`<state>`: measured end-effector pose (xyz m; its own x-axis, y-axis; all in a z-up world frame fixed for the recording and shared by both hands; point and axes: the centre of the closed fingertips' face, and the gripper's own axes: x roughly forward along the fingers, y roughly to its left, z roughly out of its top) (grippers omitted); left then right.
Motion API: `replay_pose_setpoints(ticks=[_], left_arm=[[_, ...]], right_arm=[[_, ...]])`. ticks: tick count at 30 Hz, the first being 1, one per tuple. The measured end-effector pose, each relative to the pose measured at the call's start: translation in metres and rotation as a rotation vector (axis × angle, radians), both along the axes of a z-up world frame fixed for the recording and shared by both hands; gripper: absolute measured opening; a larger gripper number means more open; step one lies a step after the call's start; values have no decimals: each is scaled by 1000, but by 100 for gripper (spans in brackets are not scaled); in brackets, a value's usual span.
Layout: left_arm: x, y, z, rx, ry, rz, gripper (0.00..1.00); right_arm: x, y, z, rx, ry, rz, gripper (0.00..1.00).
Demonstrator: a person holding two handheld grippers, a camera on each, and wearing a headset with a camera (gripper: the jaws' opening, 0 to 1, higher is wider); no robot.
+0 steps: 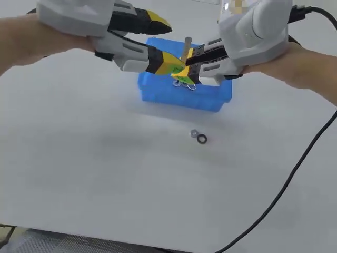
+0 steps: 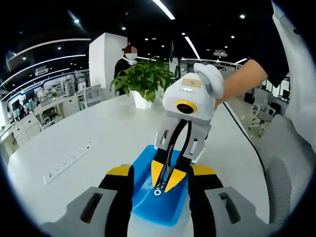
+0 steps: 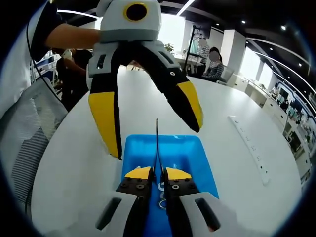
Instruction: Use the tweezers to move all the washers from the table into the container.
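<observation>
My right gripper point(image 1: 185, 71) is shut on the metal tweezers point(image 3: 157, 143) and hovers over the blue container point(image 1: 158, 92). A small washer point(image 2: 158, 191) sits at the tweezers' tip, just above the container point(image 2: 148, 202). A few washers point(image 1: 185, 84) lie inside the container point(image 3: 187, 153). Two more washers point(image 1: 199, 136) rest on the white table in front of it. My left gripper point(image 1: 174, 46) is open beside the right one, with nothing between its jaws. It faces the right gripper point(image 2: 168, 180) across the container.
The white table point(image 1: 105, 174) stretches wide in front of the container. A black cable point(image 1: 295, 168) runs from the right gripper across the table's right side. A potted plant point(image 2: 143, 81) and a power strip point(image 2: 66, 160) stand farther down the table.
</observation>
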<state>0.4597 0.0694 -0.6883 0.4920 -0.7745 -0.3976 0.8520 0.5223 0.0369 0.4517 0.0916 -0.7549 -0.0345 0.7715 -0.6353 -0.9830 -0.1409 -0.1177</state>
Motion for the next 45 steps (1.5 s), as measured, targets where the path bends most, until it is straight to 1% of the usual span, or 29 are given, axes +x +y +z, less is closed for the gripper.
replay_pose_setpoints(ticks=[2,4,5,7,11,13,14,16,18,20,22,26,27,28,29,30,31,32,34,36,38,42,45], left_arm=[[0,-3,0,-2,10,-10,42],[-3,-8,1,4,7,-32,39],[-4,-9,1,10,7,-40,35],[-4,-9,0,14,9,-51,30],[-5,-11,0,11,18,-59,26],[-3,-10,-2,36,14,-53,21],[-3,-10,-1,42,5,-56,17],[-3,-12,2,27,8,-60,15],[-3,-12,3,32,0,-67,14],[-4,-13,3,33,1,-74,11],[-8,-14,3,30,16,-87,8],[-10,-15,3,39,19,-99,8],[-10,-15,4,53,4,-107,7],[-11,-15,4,59,-3,-111,6],[-11,-15,5,69,-21,-114,6],[-11,-16,5,71,-26,-117,6],[-10,-16,6,75,-40,-117,6],[-9,-16,7,74,-43,-114,6],[-9,-17,9,62,-37,-111,5],[-9,-17,10,56,-45,-119,5],[-9,-16,11,44,-37,-115,5],[-9,-17,15,33,-46,-118,5],[-10,-18,17,35,-62,-126,5]], right_arm=[[0,0,0,1,-2,0,10],[0,0,1,3,1,1,10],[-1,0,1,2,1,2,10],[-1,0,0,0,-2,4,10],[-1,0,1,2,-1,4,10],[-2,1,0,2,-1,7,10],[-2,1,0,2,0,7,10],[-2,1,0,0,0,8,10],[-2,1,0,1,1,6,10],[-2,2,1,4,1,5,10],[0,2,1,3,-1,7,10],[-3,2,1,0,0,20,10],[-3,2,1,0,-1,21,10],[-3,2,1,-1,-4,23,11],[-4,2,2,0,-7,25,11],[-3,3,2,1,-8,23,11],[-3,3,3,5,-11,21,11],[-2,3,3,7,-12,19,11],[-2,3,5,11,-8,19,11],[-2,3,5,12,-17,21,11],[-2,2,6,12,-19,20,12],[-1,1,7,11,-13,4,14],[0,0,7,7,-16,-4,16]])
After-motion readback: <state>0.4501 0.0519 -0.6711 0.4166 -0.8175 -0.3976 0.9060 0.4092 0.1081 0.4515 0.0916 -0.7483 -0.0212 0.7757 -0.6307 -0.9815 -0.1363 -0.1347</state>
